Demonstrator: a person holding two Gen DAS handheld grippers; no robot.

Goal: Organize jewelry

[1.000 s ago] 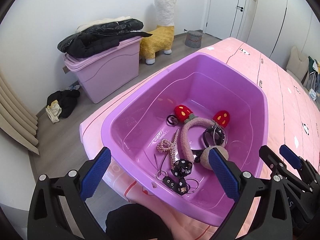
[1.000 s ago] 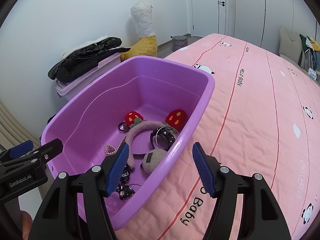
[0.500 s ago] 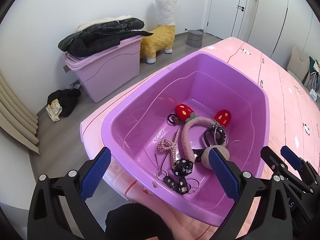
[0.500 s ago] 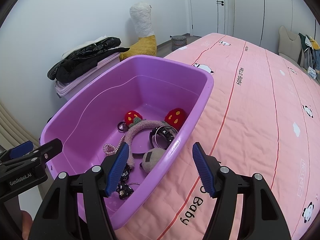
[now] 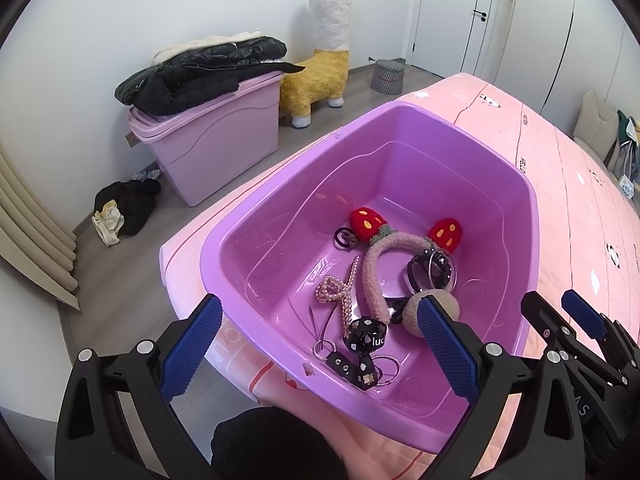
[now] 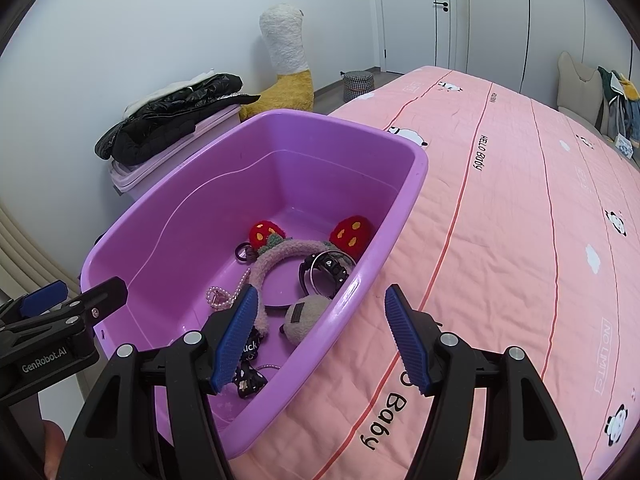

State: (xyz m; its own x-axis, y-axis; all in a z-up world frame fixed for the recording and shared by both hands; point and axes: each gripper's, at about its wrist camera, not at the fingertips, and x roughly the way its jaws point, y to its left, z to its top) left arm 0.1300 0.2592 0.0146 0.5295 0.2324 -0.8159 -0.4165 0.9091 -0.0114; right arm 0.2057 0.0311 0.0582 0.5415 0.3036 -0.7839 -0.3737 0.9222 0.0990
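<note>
A purple plastic tub (image 5: 528,200) (image 6: 416,168) stands on the pink bedspread. Inside lie a fuzzy pink headband (image 5: 374,276) (image 6: 276,258) with red strawberry ears, a pearl hair claw (image 5: 334,292) (image 6: 220,296), black studded bangles (image 5: 432,270) (image 6: 326,270), a beige pompom (image 5: 436,308) (image 6: 306,316), a black bow (image 5: 366,338) and small rings. My left gripper (image 5: 320,336) hovers open over the tub's near rim, holding nothing. My right gripper (image 6: 320,316) stands open astride the tub's right wall, empty. Each gripper's fingers show at the other view's edge.
The pink bedspread (image 6: 520,220) stretches away to the right. On the floor to the left stand a lilac storage box (image 5: 208,136) topped with a black jacket (image 5: 200,76), a plush alpaca (image 5: 320,68) and a pile of clothes (image 5: 124,208).
</note>
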